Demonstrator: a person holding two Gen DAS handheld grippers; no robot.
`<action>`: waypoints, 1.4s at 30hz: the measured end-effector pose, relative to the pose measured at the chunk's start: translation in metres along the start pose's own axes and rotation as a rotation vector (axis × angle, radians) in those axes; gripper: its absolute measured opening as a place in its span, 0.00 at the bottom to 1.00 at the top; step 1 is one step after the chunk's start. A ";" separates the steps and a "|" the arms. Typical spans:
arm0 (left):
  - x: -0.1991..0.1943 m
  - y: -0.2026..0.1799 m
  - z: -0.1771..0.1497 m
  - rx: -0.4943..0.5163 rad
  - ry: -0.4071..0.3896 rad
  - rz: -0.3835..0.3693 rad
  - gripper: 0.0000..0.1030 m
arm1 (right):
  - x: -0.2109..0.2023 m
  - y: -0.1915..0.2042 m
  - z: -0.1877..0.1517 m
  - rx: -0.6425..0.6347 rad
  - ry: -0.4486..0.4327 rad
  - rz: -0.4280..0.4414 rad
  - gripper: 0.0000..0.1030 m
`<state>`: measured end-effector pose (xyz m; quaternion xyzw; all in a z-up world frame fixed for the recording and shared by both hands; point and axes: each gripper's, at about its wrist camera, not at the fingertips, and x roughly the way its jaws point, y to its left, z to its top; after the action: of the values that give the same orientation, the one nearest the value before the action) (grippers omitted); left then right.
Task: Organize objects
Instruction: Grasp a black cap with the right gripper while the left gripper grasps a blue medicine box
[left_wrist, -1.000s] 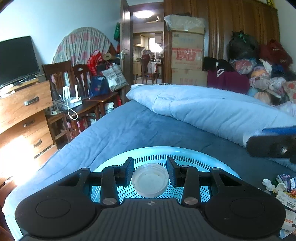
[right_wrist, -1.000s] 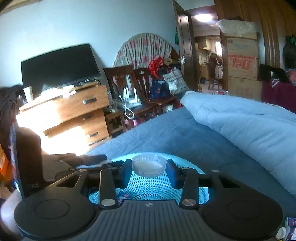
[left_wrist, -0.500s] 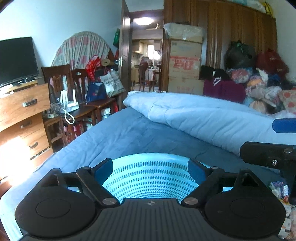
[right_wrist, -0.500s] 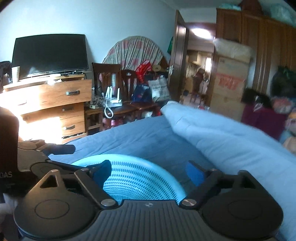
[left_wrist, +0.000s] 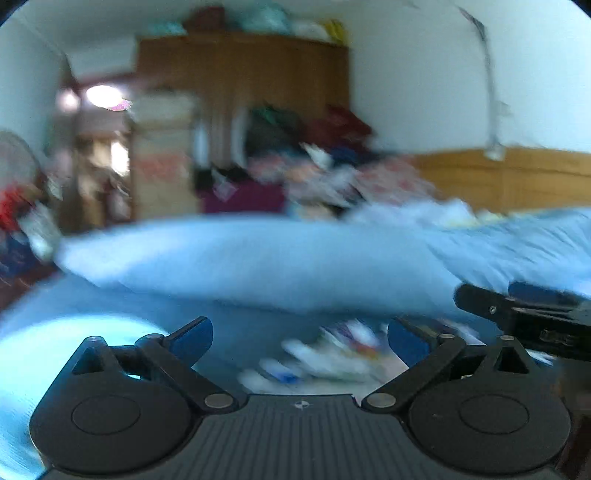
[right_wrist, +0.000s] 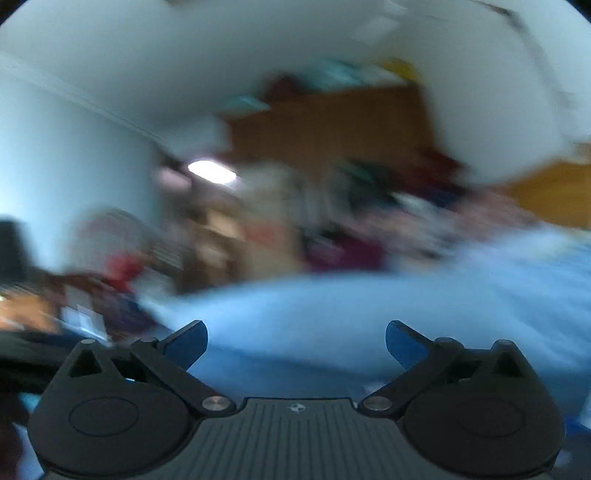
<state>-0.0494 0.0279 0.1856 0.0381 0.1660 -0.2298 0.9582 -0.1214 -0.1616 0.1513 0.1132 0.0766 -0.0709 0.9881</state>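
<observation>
in the left wrist view, heavily blurred, the left tongs (left_wrist: 300, 338) have their jaws wide apart and opening, the blue pads with nothing between them. past them on the dark blue bed (left_wrist: 258, 325) lies a smeared heap of small objects (left_wrist: 332, 356), white and coloured, too blurred to tell one from another; they sit just beyond the pads, not touched. at the lower left edge a pale turquoise basket (left_wrist: 55, 347) shows as a bright blur, beside the left finger. a light blue quilt (left_wrist: 258, 258) lies bunched across the bed behind. at the right edge the right tongs (left_wrist: 524, 314) come in as a black bar with a blue pad, above the heap. in the right wrist view, also badly blurred, the right tongs (right_wrist: 295, 341) have their jaws wide apart and opening, with nothing between the pads; only the quilt (right_wrist: 369, 306) and bed (right_wrist: 295, 373) lie ahead. a brown wardrobe (right_wrist: 325, 125) stands at the back, with piled clothes (right_wrist: 369, 206) below it, all indistinct.
</observation>
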 end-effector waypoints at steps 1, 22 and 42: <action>0.012 -0.006 -0.011 -0.013 0.045 -0.014 0.99 | 0.005 -0.023 -0.012 0.022 0.079 -0.040 1.00; 0.134 0.016 -0.072 -0.144 0.221 0.078 0.87 | 0.090 -0.112 -0.101 0.004 0.537 -0.090 0.42; 0.136 0.016 -0.059 -0.187 0.163 0.108 0.67 | 0.075 -0.091 -0.084 -0.050 0.462 -0.040 0.41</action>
<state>0.0538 -0.0069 0.0841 -0.0240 0.2617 -0.1574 0.9519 -0.0738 -0.2388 0.0388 0.1004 0.3049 -0.0607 0.9451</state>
